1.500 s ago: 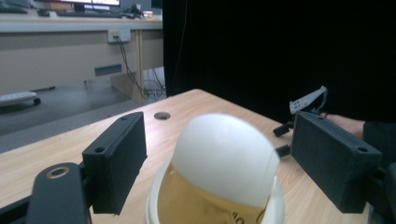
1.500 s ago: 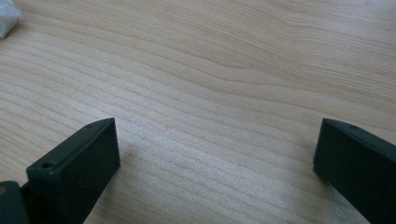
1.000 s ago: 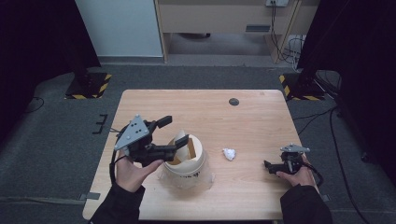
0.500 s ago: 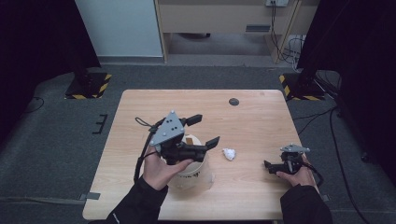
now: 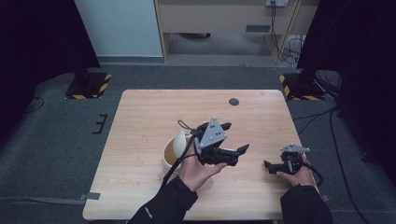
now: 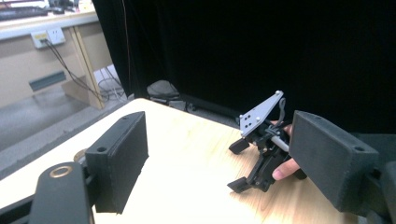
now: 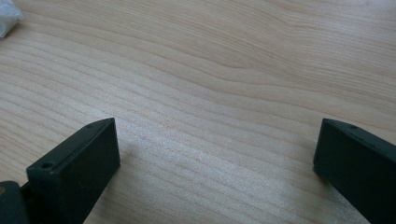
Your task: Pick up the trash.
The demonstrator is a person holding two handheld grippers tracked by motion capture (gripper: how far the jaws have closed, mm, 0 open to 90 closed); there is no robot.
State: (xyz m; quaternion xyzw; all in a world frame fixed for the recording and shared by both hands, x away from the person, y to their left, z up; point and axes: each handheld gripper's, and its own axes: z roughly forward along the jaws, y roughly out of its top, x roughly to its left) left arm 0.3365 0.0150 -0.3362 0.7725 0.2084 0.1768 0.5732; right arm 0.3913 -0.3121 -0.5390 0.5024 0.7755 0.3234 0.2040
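1. Bucket (image 5: 175, 151) stands on table (image 5: 140, 121), partly hidden by left forearm; its contents cannot be told.
2. Left gripper (image 5: 233, 140) is held above the table just right of the bucket, jaws wide, nothing between them.
3. Right gripper (image 5: 270, 166) rests low on the table near the right edge, jaws wide, bare wood between them.
4. Paper wad (image 7: 7, 18) lies at the top-left corner of the right gripper view, well apart from those jaws.
5. Small dark disc (image 5: 234, 101) lies near the table's far edge.
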